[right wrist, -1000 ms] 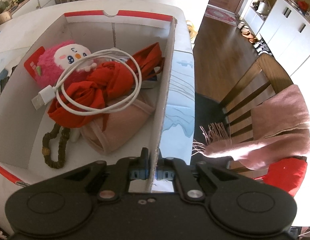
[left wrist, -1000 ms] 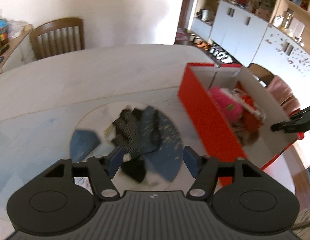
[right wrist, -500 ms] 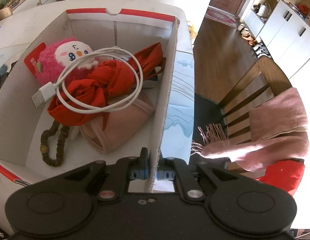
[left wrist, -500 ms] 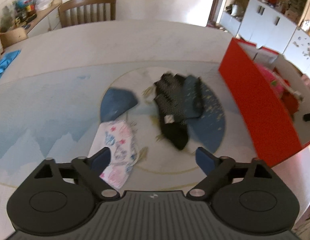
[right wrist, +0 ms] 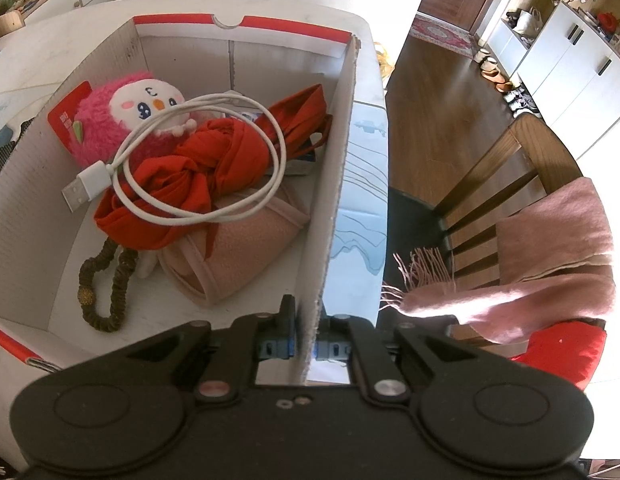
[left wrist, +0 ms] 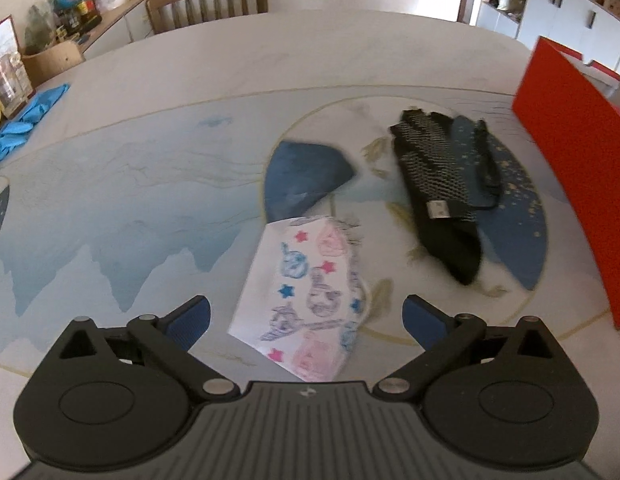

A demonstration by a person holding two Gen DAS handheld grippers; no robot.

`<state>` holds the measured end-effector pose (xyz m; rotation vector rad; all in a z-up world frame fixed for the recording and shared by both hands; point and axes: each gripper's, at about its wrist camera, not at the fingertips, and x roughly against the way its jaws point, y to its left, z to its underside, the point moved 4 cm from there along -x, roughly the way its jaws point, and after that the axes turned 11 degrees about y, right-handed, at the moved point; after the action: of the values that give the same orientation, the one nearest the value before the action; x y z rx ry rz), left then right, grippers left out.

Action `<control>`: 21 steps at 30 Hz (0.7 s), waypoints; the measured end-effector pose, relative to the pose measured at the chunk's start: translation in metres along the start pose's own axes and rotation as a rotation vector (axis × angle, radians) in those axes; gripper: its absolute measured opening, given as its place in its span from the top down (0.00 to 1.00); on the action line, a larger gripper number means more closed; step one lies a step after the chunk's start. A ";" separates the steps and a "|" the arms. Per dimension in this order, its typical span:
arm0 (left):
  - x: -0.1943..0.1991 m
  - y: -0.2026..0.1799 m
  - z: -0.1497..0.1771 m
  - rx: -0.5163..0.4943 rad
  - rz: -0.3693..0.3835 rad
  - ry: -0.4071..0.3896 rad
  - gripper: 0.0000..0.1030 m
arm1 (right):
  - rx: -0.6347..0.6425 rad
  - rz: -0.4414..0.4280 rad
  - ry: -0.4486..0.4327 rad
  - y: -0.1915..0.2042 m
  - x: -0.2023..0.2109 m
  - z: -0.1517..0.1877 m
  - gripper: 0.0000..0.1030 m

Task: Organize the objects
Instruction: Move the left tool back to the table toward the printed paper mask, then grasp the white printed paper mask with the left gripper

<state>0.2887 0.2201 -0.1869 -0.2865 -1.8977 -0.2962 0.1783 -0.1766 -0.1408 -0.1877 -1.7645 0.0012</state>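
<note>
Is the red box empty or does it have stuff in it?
It has stuff in it. Inside the red box lie a pink plush toy, a white cable, red cloth, pink cloth and a bead bracelet.

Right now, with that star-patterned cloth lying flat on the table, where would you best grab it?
Probably its near edge. The cloth lies flat between the open left gripper's fingers, so come down from above, straddle that edge and pinch the fabric up; flat cloth offers no side to grab.
</note>
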 end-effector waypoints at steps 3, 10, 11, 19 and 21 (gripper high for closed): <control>-0.003 0.005 -0.002 0.005 0.011 0.005 0.00 | 0.003 0.002 0.001 0.000 0.001 0.000 0.94; -0.011 0.011 -0.004 0.006 0.008 0.008 0.00 | 0.005 0.004 0.002 0.000 0.001 0.000 0.94; -0.011 0.012 -0.004 0.010 0.016 0.008 0.00 | 0.005 0.005 0.002 0.000 0.001 0.000 0.94; -0.015 0.005 -0.002 -0.026 0.032 0.014 0.12 | 0.007 0.008 0.003 0.000 0.001 0.000 0.93; -0.015 0.005 -0.002 -0.022 0.047 0.013 0.16 | 0.007 0.008 0.003 0.000 0.001 0.000 0.93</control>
<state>0.2972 0.2237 -0.2005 -0.3429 -1.8726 -0.2863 0.1778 -0.1763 -0.1398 -0.1900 -1.7610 0.0127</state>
